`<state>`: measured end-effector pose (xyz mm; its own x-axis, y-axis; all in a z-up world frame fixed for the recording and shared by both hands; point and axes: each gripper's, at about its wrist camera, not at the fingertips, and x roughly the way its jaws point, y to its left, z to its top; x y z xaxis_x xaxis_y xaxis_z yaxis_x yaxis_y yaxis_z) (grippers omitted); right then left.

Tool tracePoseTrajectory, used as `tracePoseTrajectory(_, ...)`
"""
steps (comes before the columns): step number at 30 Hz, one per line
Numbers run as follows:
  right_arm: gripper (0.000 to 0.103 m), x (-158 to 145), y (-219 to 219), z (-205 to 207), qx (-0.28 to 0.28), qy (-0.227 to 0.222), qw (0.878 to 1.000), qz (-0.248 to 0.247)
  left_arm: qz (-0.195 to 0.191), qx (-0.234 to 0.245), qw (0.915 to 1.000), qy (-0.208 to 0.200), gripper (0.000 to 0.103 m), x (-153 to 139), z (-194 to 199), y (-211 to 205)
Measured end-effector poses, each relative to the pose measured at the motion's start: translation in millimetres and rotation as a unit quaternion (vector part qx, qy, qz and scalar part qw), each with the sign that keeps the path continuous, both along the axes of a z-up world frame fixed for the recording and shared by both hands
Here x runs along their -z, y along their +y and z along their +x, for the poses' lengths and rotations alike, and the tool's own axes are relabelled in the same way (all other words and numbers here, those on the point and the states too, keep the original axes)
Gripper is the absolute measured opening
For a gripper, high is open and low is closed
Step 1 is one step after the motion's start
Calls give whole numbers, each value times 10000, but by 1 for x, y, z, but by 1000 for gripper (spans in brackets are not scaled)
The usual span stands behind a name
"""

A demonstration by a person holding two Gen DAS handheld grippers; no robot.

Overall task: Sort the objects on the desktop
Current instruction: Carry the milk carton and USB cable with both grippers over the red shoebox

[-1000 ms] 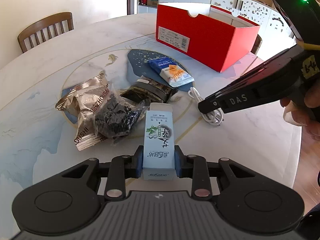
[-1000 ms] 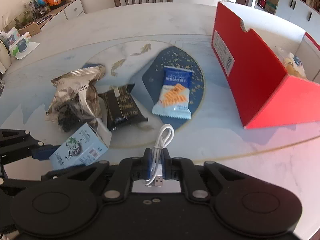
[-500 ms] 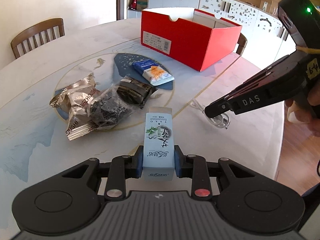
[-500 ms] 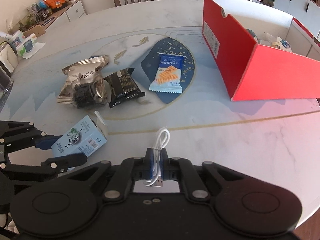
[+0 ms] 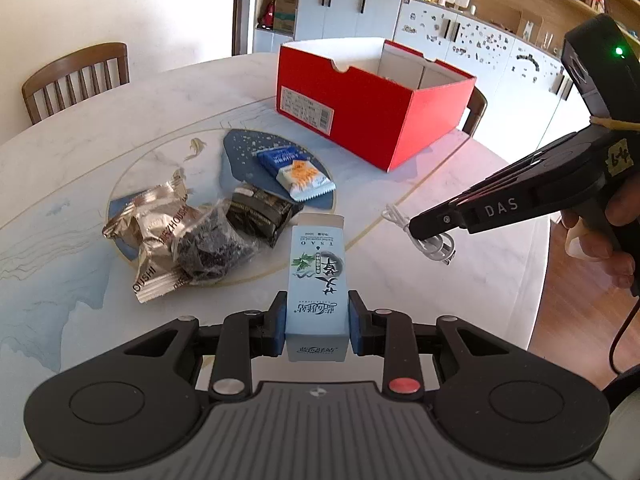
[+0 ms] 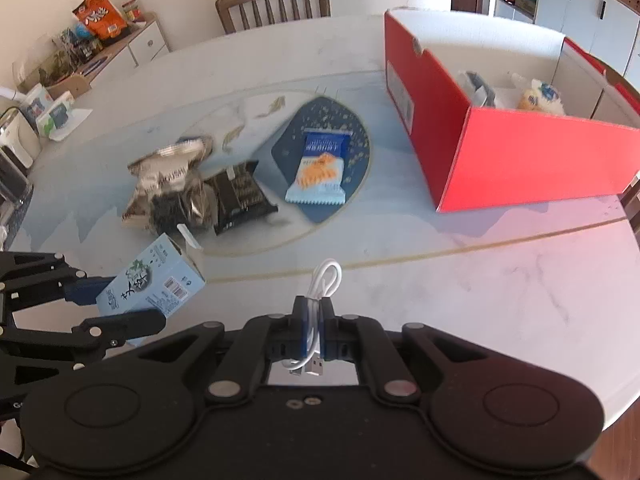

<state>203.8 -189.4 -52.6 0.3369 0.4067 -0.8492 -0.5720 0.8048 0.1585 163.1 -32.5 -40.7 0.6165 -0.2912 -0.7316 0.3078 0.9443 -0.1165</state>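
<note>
My left gripper [image 5: 317, 316] is shut on a pale blue carton [image 5: 316, 280] and holds it above the marble table [image 5: 80, 152]. From the right wrist view the same carton [image 6: 154, 284] shows at lower left, between the left gripper's fingers [image 6: 120, 326]. My right gripper [image 6: 314, 312] is shut on a coiled white USB cable [image 6: 326, 280], lifted off the table; in the left wrist view that cable [image 5: 434, 242] hangs under the right gripper's tip [image 5: 430, 228]. An open red box [image 6: 500, 160] with several items inside stands at the far right.
On the table lie a silver snack bag [image 5: 160, 236], a dark wrapped pack [image 5: 260, 212] and a blue-white biscuit packet [image 5: 298, 170] on a blue patch. A wooden chair [image 6: 274, 0] stands beyond the table. A person's hand [image 5: 600, 240] grips the right tool.
Both grippers have risen with the carton and the cable, so the table looks farther away. The cable has come off the table. The red box sits more centrally in view.
</note>
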Motion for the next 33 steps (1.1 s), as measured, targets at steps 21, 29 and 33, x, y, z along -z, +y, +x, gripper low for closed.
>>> tracePoseTrajectory(21,5,-76,-27,42,287,-450,9962,693,-194,59,9984,-520,28,-55,27,-12)
tracePoseTrajectory(29,5,-89,-42,77,311,-678,9938,827,-108,5,9966,-812,28,-75,53,-28)
tracePoseTrajectory(33,5,-91,-52,96,308,-721,9929,898,-112,-40,9963,-850,28,-80,70,-41)
